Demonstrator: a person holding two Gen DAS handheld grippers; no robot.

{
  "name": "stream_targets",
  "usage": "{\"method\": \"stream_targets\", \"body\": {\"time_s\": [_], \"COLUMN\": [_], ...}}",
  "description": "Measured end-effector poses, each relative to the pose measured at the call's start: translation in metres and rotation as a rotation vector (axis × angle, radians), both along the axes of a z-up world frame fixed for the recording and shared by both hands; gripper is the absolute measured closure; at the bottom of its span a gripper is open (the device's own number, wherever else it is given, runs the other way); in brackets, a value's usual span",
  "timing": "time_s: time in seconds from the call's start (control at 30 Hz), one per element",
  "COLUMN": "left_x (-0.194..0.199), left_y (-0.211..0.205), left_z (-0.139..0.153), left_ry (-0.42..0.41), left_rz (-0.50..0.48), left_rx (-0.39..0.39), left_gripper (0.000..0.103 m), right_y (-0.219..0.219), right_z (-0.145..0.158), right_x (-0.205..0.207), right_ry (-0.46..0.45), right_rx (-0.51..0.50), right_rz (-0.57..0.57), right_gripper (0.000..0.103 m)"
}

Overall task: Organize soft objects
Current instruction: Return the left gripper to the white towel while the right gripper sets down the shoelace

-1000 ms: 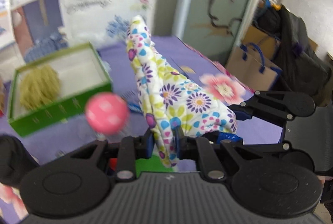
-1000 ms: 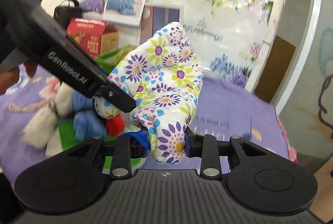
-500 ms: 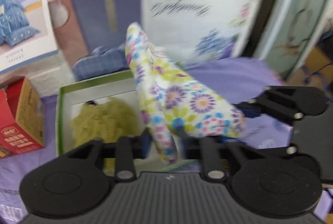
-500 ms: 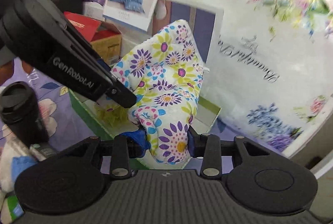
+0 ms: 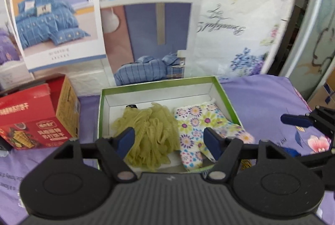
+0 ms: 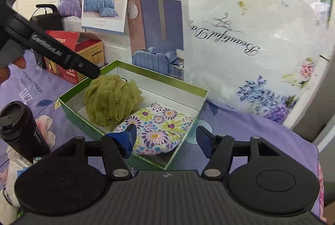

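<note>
One green box (image 5: 227,97) is seen on the purple cloth; one green mesh pouf (image 5: 150,135) and, at its 3 o'clock, one floral mitt (image 5: 201,120) are held inside. Left gripper (image 5: 169,141) is released, empty; right gripper (image 6: 166,137) is opening, nothing gripped.

Floral mitt (image 5: 201,128), green box (image 5: 227,97)
</note>
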State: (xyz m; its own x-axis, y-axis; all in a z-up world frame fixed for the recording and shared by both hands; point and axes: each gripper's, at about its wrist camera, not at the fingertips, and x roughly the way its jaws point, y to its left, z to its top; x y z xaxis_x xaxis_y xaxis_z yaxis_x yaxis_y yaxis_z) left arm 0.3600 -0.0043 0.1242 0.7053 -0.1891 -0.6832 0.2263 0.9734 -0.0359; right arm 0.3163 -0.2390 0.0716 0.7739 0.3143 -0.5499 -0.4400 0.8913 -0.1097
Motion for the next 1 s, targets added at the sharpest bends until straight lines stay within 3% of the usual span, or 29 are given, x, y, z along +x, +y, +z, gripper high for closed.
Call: {"method": "stream_targets", "body": {"time_s": [0.2,0.37,0.47,0.67,0.77,0.9,1.0], "left_x": [-0.07,-0.135,-0.171,-0.229,-0.255,-0.27,-0.266], "left_y": [0.003,0.016,0.028,0.047,0.057,0.062,0.056], "left_z": [0.013,0.004,-0.015,-0.086,-0.114,-0.133,-0.139], "left_ry": [-0.043,-0.059,-0.039,0.089,0.152,0.219,0.222], "left_rz": [-0.046,-0.073,-0.066,0.012,0.047,0.019,0.015], "left_rx": [0.015,0.026,0.024,0.046,0.021,-0.046,-0.054], "left_gripper": [0.032,0.032,0.031,0.031,0.031,0.031,0.031], "right_y": [-0.019,-0.035,-0.037,-0.023,-0.018,-0.016,-0.009], "right_z": [-0.008,-0.024,-0.04,-0.084,-0.105,-0.123,-0.135], "right_x": [-0.043,-0.096,-0.131,-0.199,-0.223,-0.238,-0.237], "right_ry": [0.024,0.049,0.046,0.037,0.059,0.095,0.108], "right_rx": [0.011,0.085,0.125,0.236,0.267,0.242,0.145], "right_rz": [-0.063,-0.125,-0.169,-0.281,-0.355,-0.427,-0.445], "right_gripper": [0.051,0.05,0.049,0.048,0.048,0.047,0.046]}}
